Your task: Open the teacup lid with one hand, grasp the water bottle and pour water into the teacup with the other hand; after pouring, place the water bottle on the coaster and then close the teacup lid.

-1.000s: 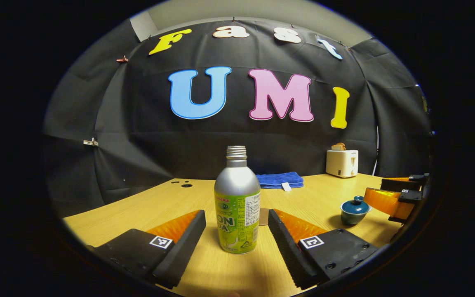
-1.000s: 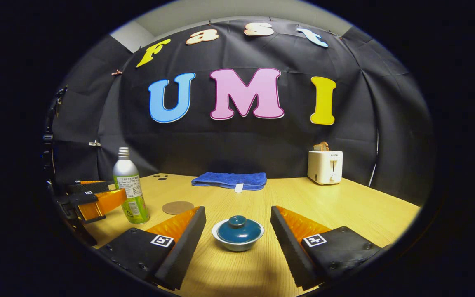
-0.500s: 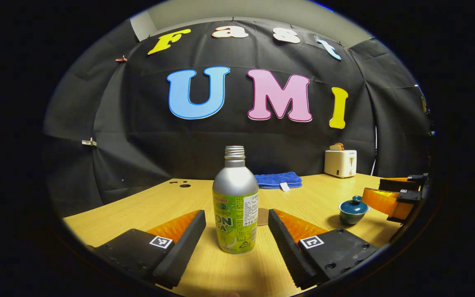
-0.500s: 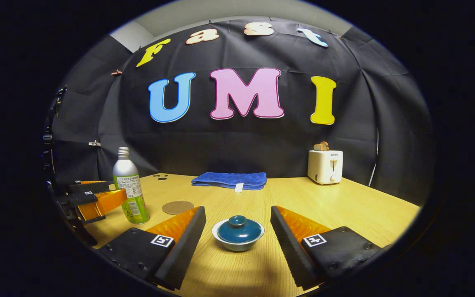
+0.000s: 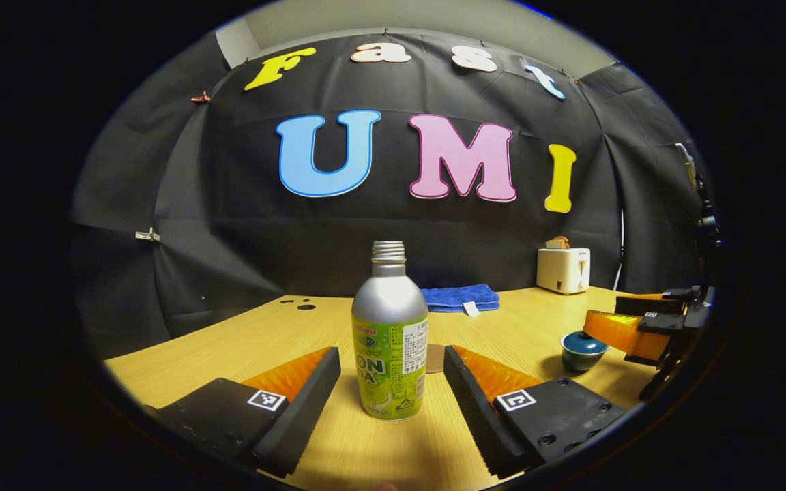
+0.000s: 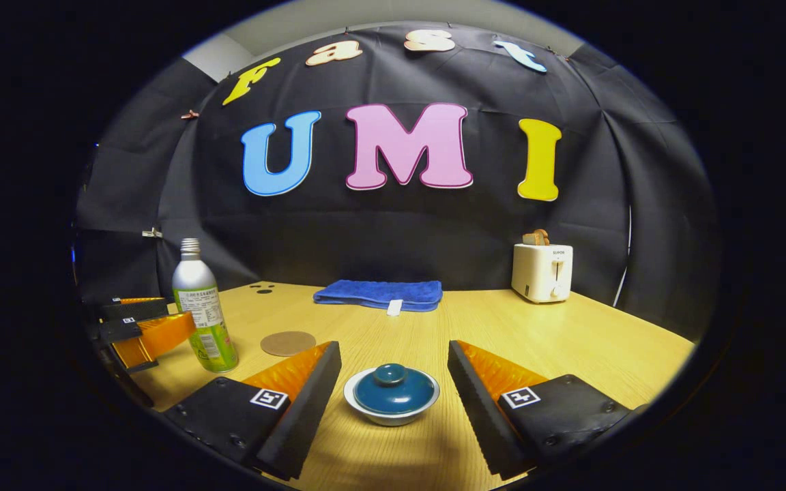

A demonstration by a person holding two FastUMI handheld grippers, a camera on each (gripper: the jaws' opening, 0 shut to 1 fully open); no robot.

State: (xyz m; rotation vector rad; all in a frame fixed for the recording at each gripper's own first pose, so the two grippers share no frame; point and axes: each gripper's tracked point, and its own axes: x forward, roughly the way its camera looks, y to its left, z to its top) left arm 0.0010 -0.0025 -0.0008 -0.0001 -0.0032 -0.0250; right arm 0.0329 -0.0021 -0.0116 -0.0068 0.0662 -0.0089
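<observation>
The small round teacup (image 6: 391, 401) with its dark blue lid (image 6: 394, 389) on top sits on the light wooden table (image 6: 570, 341), right between the two fingers of my right gripper (image 6: 393, 375). My right fingers are spread wide and do not touch the cup.

The silver metal bottle with the green label (image 5: 390, 334) stands straight up on the table between the fingers of my left gripper (image 5: 391, 375). Its top has no cap on it. My left fingers are spread wide too, with a gap on each side of the bottle.

The flat round brown coaster (image 6: 288, 342) lies near the bottle, between it and the cup.

In the left gripper view, my right gripper is just beside the cup on the right. In the right gripper view, my left gripper is next to the bottle on the left.

Far back by the black wall lie a folded blue towel (image 6: 379, 294) and a white toaster (image 6: 542, 271) with bread in it.
</observation>
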